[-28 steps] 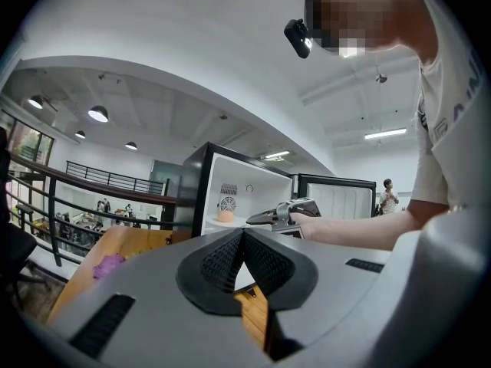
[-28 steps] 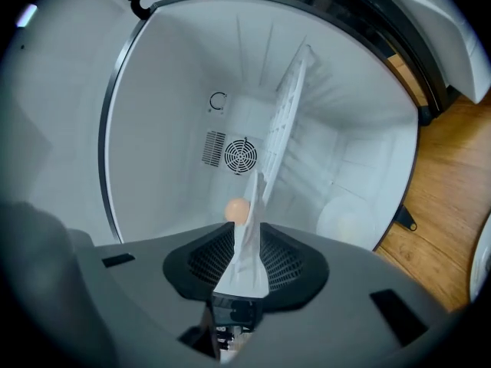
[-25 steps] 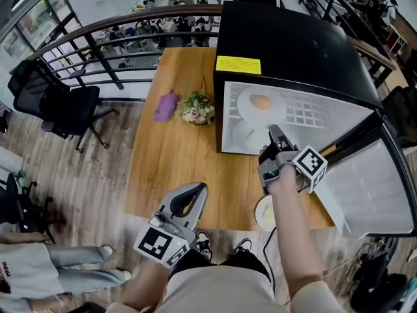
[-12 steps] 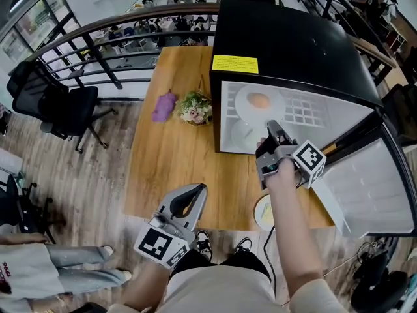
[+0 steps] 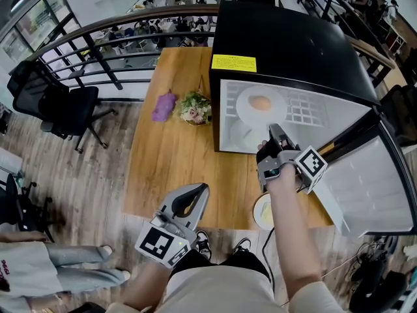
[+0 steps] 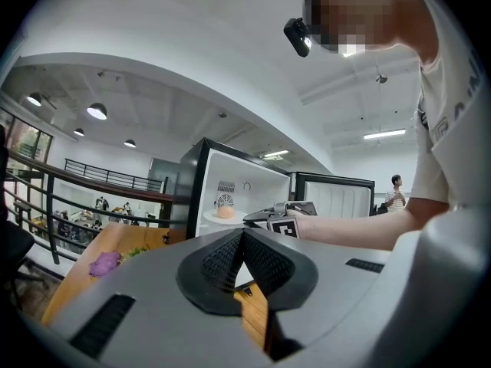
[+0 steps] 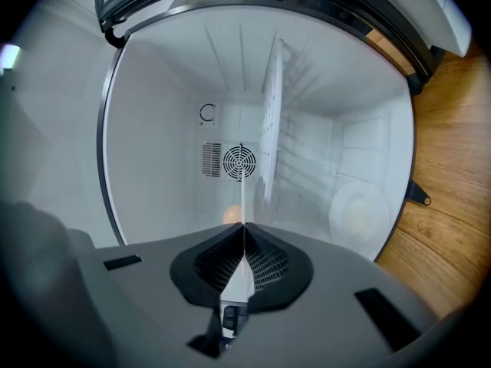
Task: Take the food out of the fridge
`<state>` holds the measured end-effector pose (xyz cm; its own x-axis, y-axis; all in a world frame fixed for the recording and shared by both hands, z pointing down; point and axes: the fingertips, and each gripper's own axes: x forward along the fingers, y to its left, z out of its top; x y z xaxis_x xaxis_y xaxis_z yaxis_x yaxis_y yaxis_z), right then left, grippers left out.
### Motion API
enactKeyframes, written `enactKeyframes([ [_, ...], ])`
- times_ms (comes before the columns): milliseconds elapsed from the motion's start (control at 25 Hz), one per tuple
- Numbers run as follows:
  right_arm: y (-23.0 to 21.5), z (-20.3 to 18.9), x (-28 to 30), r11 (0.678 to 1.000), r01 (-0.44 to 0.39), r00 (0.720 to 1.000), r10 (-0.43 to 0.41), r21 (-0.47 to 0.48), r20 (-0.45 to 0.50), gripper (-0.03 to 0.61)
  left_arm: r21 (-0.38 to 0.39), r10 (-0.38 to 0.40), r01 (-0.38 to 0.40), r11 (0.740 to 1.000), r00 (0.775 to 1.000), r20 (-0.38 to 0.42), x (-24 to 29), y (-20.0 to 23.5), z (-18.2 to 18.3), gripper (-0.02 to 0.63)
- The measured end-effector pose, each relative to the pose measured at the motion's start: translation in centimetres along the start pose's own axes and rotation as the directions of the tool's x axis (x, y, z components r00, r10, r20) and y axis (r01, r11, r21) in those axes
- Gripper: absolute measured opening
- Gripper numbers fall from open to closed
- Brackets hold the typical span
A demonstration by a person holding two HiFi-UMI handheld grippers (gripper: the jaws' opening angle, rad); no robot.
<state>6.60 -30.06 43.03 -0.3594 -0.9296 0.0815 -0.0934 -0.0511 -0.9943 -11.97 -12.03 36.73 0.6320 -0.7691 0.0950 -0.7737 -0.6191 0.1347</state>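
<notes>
A black mini fridge (image 5: 287,44) stands open on the wooden table (image 5: 169,155). On its shelf lies a white plate (image 5: 246,106) with a round orange-brown piece of food (image 5: 260,102). My right gripper (image 5: 273,133) reaches level into the opening. Its jaws have just been closing and are shut on the plate's rim (image 7: 242,190), seen edge-on as a thin white line in the right gripper view, with the food (image 7: 230,215) just behind. My left gripper (image 5: 189,204) hangs shut and empty over the table's near edge.
A second plate (image 7: 355,213) sits lower inside the fridge. The fridge door (image 5: 371,181) swings out to the right. On the table are a salad bowl (image 5: 197,107), a purple lump (image 5: 165,106) and a small plate (image 5: 262,212) at the front edge. An office chair (image 5: 58,103) stands left.
The right gripper's jaws have come together on the plate's rim, and the hand has barely shifted. The left gripper has not moved.
</notes>
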Motion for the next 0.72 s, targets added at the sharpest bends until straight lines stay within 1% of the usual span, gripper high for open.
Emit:
enactKeyframes([
  [280, 1.4, -0.9, -2.7, 0.998, -0.057, 0.998, 0.057, -0.001, -0.031, 0.026, 0.007, 0.005, -0.005, 1.0, 1.0, 0.005, -0.4, -0.4, 0.2, 0.005],
  [720, 0.6, -4.7, -10.4, 0.998, -0.065, 0.992, 0.067, 0.017, -0.104, 0.026, 0.022, 0.006, -0.007, 1.0, 1.0, 0.019, -1.5, -1.1, 0.9, 0.005],
])
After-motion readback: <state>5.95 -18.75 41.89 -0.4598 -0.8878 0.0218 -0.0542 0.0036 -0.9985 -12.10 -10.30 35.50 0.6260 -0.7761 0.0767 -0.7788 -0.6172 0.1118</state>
